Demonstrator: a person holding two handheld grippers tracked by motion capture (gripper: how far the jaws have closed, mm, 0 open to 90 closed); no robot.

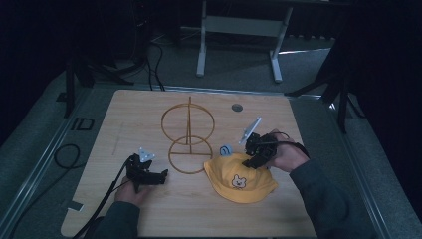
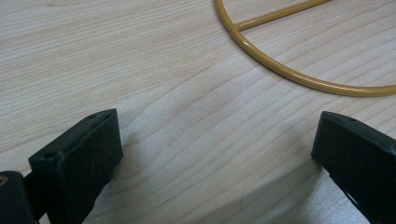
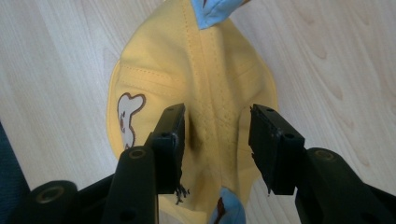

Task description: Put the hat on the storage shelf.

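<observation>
The yellow cap [image 1: 240, 179] lies on the table [image 1: 149, 214] beside the wire stand [image 1: 188, 134]; your right gripper [image 3: 217, 140] hovers wide over its crown, hiding it from above. Your left gripper [image 2: 210, 163] rests wide, holding nothing.

The high view looks forward and down from above the person's side, taking in the whole worktop [image 1: 149, 209] from a distance. The left gripper view sits low and close over the wood, facing the wire stand [image 2: 299, 77] – the same stand [image 1: 189, 134] stands mid-worktop in the high view. The right gripper view looks steeply down, close, on the yellow cap [image 3: 196, 93] – shared with the high view [image 1: 239, 181].
</observation>
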